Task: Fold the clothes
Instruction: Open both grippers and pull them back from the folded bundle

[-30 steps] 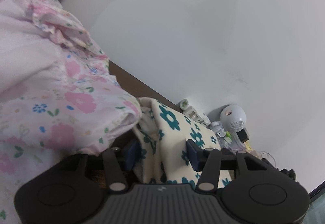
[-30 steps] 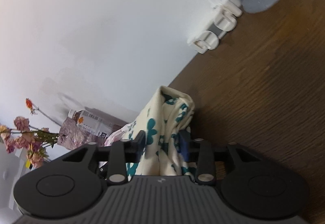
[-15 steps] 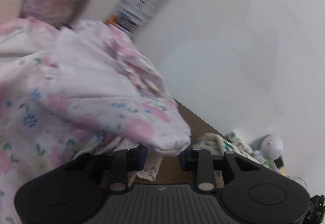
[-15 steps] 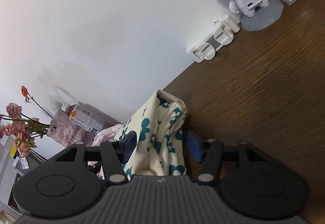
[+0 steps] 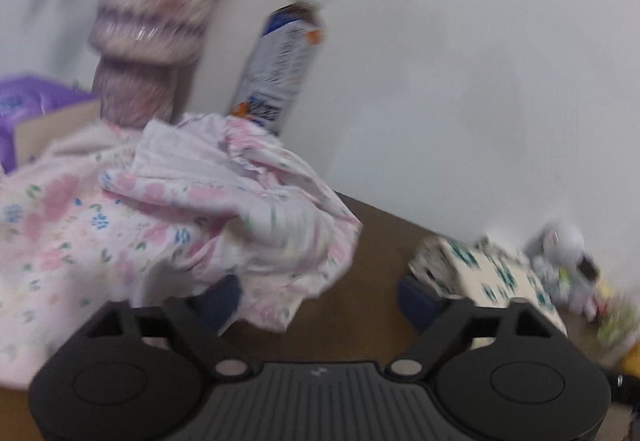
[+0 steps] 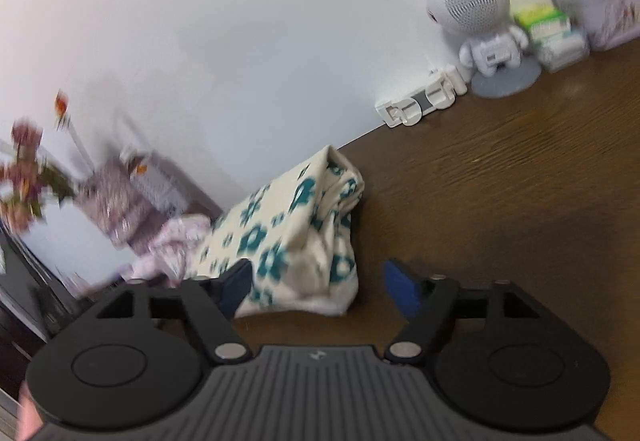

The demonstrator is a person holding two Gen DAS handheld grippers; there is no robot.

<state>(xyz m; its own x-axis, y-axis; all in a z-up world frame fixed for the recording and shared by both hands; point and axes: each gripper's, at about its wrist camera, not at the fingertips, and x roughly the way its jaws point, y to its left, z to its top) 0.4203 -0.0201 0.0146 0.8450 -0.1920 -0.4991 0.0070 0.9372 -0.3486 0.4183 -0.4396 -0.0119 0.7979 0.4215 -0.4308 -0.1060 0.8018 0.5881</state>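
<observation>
Between and slightly left of my right gripper's [image 6: 322,287] fingers, the folded cream cloth with teal flowers [image 6: 288,237] rests on the brown wooden table [image 6: 500,193]; my left blue pad [image 6: 236,283] lies against its near edge, though whether it touches I cannot tell, while my right blue pad [image 6: 400,291] stands apart over bare wood, so the jaws are spread wide and grip nothing. Seen from my left wrist, the same cloth [image 5: 492,273] lies just behind the right pad [image 5: 416,301] of my left gripper [image 5: 320,297], whose jaws are likewise wide and empty. A crumpled pink floral garment [image 5: 160,217] is heaped at left, its hem draped over my left pad [image 5: 224,297]. Behind it stand a blurred bottle [image 5: 280,65] and a pinkish wrapped vase [image 5: 152,29] against the white wall [image 5: 460,81]. A white robot-shaped speaker [image 6: 480,21] sits at the table's far edge.
</observation>
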